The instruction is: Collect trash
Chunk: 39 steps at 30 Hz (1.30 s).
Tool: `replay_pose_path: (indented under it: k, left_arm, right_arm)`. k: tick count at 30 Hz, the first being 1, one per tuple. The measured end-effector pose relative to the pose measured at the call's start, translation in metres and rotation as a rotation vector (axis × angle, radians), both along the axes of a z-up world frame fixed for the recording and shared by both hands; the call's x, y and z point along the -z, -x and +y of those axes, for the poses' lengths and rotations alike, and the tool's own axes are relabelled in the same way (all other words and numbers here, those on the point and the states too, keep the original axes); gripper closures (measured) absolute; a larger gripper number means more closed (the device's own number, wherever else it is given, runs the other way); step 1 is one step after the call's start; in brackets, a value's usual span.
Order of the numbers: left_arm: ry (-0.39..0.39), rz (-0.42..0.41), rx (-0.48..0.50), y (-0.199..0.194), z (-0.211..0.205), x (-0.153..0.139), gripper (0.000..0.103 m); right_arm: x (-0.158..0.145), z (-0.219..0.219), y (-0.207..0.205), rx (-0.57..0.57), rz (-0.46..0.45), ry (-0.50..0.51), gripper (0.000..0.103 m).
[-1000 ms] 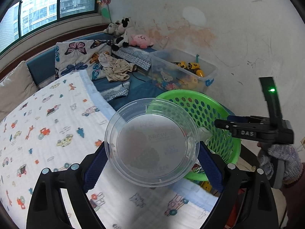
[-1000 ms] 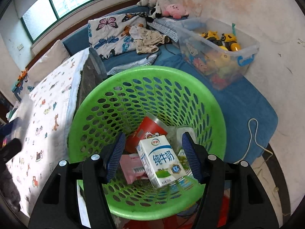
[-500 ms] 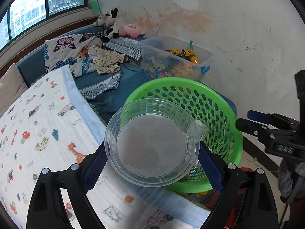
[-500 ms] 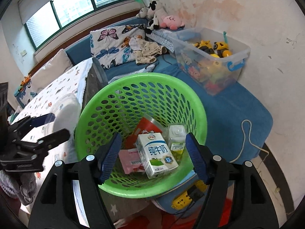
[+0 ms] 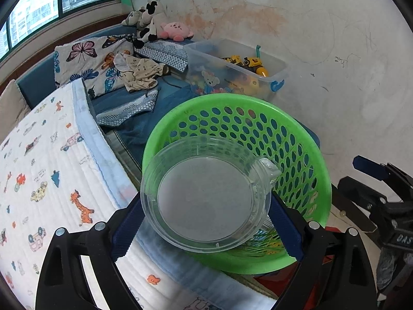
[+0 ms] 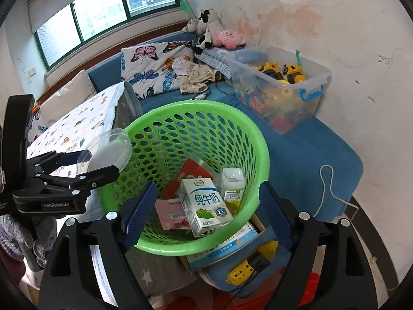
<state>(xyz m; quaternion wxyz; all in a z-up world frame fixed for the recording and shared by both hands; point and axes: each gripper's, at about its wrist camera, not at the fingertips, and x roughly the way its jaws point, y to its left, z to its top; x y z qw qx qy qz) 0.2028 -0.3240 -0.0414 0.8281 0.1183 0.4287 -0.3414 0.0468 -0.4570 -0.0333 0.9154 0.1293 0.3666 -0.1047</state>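
Note:
My left gripper point(image 5: 206, 222) is shut on a clear round plastic container point(image 5: 206, 197), held at the near left rim of the green perforated basket point(image 5: 304, 160). In the right wrist view the container point(image 6: 108, 152) and the left gripper point(image 6: 85, 170) sit at the basket's point(image 6: 247, 126) left edge. The basket holds a white milk carton point(image 6: 204, 205), a small bottle point(image 6: 232, 184), a pink packet point(image 6: 171, 213) and a red pack point(image 6: 192, 171). My right gripper point(image 6: 206, 211) is open and empty above the basket's near rim.
A bed with a cartoon-print quilt point(image 5: 38, 160) lies left of the basket. A clear toy bin point(image 6: 281, 87) stands on a blue mattress point(image 6: 309, 155) by the wall. Books and a yellow toy point(image 6: 245, 268) lie under the basket. Pillows and plush toys point(image 6: 206, 31) sit at the back.
My left gripper has carried the clear container rightward to the basket's rim. My right gripper has pulled back and up from inside the basket and opened wider.

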Motion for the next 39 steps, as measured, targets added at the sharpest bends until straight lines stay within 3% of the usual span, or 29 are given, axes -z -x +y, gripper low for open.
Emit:
replay_pose_path:
  k: [16, 29, 39]
  left_arm:
    - [0.052, 0.007, -0.039, 0.003, 0.022, -0.01, 0.012]
    - [0.075, -0.074, -0.143, 0.024, 0.097, -0.039, 0.011]
    - [0.082, -0.131, -0.24, 0.045, 0.157, -0.052, 0.011]
  right_arm:
    - [-0.008, 0.018, 0.011, -0.006, -0.038, -0.022, 0.018]
    - [-0.013, 0.068, 0.01, -0.096, -0.046, -0.062, 0.016]
    - [-0.02, 0.113, 0.006, -0.16, -0.043, -0.017, 0.014]
